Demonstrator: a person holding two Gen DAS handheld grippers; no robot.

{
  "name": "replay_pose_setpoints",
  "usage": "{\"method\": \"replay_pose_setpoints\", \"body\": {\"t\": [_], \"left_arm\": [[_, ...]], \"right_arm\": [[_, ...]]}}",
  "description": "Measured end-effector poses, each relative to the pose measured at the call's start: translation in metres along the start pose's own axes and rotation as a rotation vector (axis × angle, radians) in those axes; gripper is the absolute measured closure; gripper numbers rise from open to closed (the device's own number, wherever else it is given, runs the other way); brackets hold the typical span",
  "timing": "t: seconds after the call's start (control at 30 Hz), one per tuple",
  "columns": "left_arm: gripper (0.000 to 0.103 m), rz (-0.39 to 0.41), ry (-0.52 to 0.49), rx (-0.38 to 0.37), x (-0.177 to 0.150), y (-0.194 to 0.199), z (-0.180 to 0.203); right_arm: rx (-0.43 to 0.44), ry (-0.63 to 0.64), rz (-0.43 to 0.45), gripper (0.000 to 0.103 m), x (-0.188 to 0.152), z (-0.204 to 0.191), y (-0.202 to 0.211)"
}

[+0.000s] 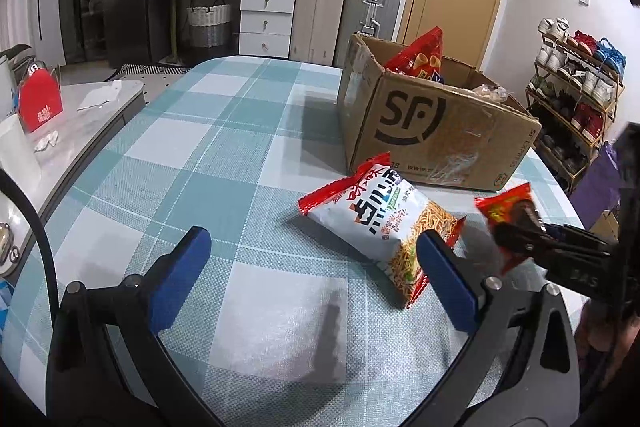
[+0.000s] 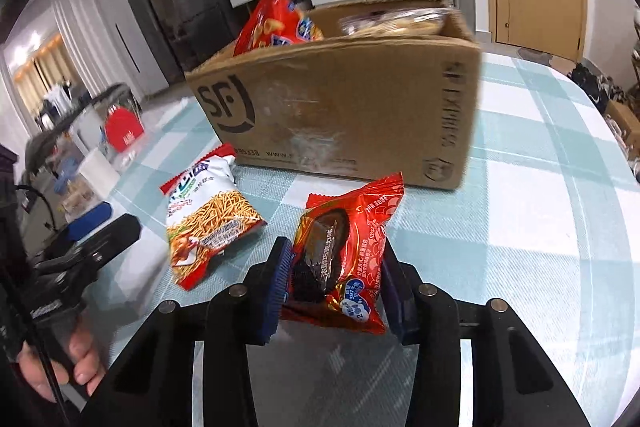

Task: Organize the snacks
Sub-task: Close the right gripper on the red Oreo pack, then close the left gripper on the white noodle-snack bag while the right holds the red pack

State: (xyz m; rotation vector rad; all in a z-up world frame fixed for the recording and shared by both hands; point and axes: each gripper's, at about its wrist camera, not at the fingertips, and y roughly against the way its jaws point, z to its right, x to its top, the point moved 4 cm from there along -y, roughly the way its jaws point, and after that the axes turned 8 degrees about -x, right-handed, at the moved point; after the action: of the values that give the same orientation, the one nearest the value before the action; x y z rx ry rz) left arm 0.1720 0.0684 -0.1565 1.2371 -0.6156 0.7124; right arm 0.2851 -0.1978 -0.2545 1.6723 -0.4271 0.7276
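pinching a red chocolate snack packet (image 2: 344, 259) between both pads, the right claw (image 2: 334, 291) holds it just in front of the cardboard box (image 2: 340, 107). beside it on the left, a noodle snack bag (image 2: 208, 223) lies flat on the checked table (image 2: 520, 227), near the box's front wall. the left claw (image 1: 316, 267) hangs wide over bare cloth, with open table stretching left.
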Motion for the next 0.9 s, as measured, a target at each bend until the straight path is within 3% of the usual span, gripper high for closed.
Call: {"method": "replay_pose_setpoints", "body": {"t": [0.37,0.63,0.8,0.9], "left_arm": [[0.000,-0.039,0.021,-0.014,-0.003,-0.009,-0.004],[0.000,-0.096,0.000,0.012,-0.005,-0.022,-0.001],[0.001,-0.064,0.002,-0.035,-0.002,-0.021,0.009],[0.001,-0.101,0.014,-0.060,0.005,-0.029,0.020]], "right_arm": [[0.059,-0.071,0.117,0.061,-0.015,0.008,0.035],[0.088,-0.109,0.153,0.061,-0.020,0.023,0.047],[0.119,-0.154,0.207,0.061,-0.021,0.031,0.058],[0.140,-0.178,0.208,0.060,-0.021,0.035,0.059]]}}
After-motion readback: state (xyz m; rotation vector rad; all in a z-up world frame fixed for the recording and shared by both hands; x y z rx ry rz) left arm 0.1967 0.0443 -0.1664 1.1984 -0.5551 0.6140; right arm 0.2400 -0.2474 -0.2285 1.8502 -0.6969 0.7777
